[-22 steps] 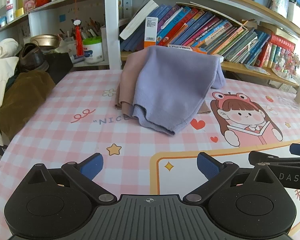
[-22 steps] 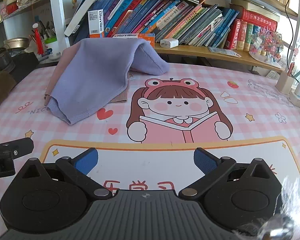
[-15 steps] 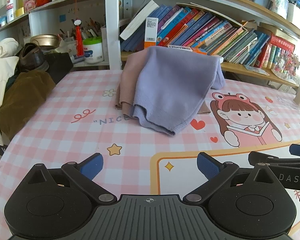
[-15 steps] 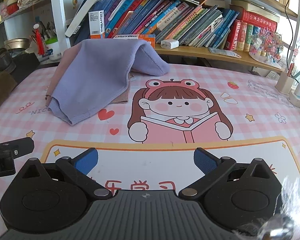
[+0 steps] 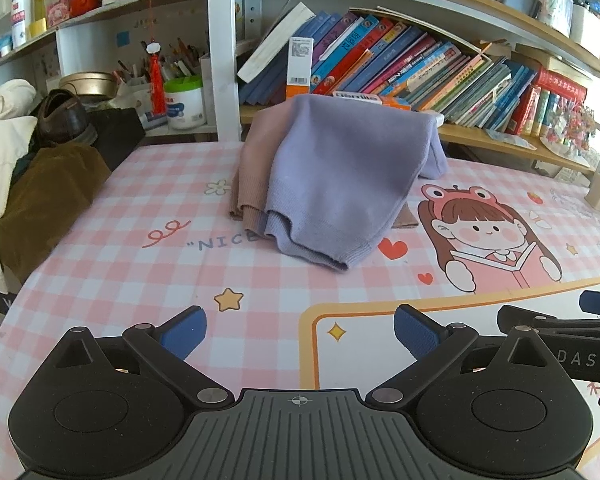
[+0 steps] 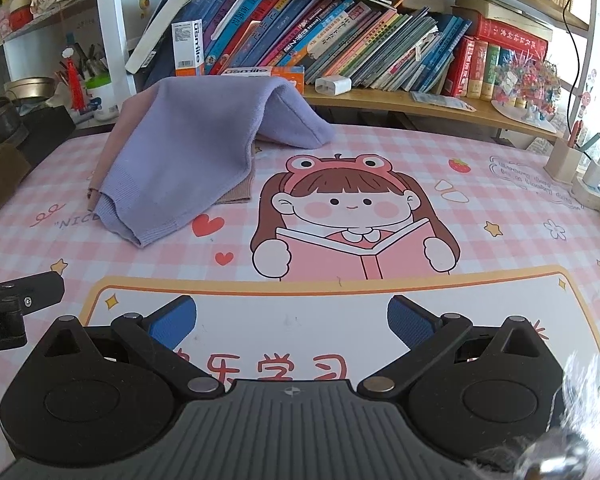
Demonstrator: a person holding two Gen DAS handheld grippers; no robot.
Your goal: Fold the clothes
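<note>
While sweaters [image 5: 336, 184] sit far, bare tablecloth [image 5: 112, 276] fronts left hand-held gripper [image 5: 298, 330].

Your tablecloth [image 5: 100, 280] is a pink-and-white check, printed with a cartoon girl [image 6: 356, 220] in a pink frog hood with brown hair, reading a pink book, plus red hearts, yellow stars and an orange-bordered white panel. The top sweater [image 5: 340, 184] you see is plain lavender knit; the one beneath [image 5: 252, 168] is dusty pink-beige (its ribbed hem shows the same shade). Both your grippers, left [image 5: 298, 330] and right [image 6: 292, 320], are matte black with blue finger pads [image 5: 184, 330]. At the left edge lies brown cloth [image 5: 44, 196] beside a cream garment [image 5: 0, 140].
</note>
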